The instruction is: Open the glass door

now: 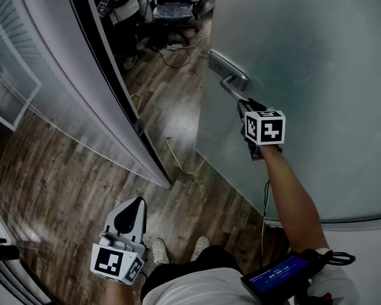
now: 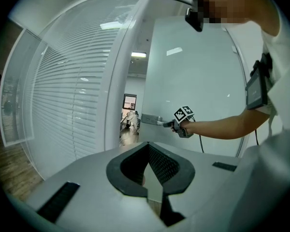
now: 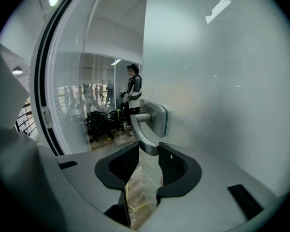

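Now pulling: clamps right gripper on door handle at frame centre, left gripper closed, empty; next needs swinging glass door wider

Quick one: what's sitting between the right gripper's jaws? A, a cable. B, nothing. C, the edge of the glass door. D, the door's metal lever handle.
D: in the right gripper view, the right gripper has its jaws on either side of the end of the metal lever handle on the glass door.
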Motion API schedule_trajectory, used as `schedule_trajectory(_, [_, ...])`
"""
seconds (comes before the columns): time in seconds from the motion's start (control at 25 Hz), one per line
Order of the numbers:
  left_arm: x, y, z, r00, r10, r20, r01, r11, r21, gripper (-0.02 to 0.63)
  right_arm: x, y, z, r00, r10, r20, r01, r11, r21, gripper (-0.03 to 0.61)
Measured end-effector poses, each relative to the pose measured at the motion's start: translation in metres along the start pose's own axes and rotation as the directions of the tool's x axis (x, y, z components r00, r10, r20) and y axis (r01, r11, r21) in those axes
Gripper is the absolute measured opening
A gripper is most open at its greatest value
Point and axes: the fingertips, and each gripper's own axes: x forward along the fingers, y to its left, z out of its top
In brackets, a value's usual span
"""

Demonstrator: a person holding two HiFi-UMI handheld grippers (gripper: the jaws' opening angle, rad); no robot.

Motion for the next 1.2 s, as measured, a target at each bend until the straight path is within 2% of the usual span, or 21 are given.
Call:
schedule_trajectory(0.24, [-0.004, 0.008, -0.005, 1.000, 0.013, 0.003, -0.013, 1.000, -0.001, 0.000, 0.012, -0.022, 0.004, 0.999, -0.053, 0.002, 0.053, 0.998, 0.025, 0.129])
schedule_trajectory(0.56, [-0.001, 0.009, -0.008, 0.998, 0.059, -0.002, -0.059, 0.998, -0.022, -0.001, 0.030, -0.074, 0.014, 0.993, -0.121, 0.000, 0.121, 0.992, 0.033, 0.129])
schedule_trajectory(1.2, [0.003, 0.003, -0.015, 0.996, 0.083, -0.035, -0.083, 0.996, -0.013, 0.000, 0.047, -0.125, 0.024, 0.984, -0.178, -0.020, 0.179, 0.984, 0.027, 0.121])
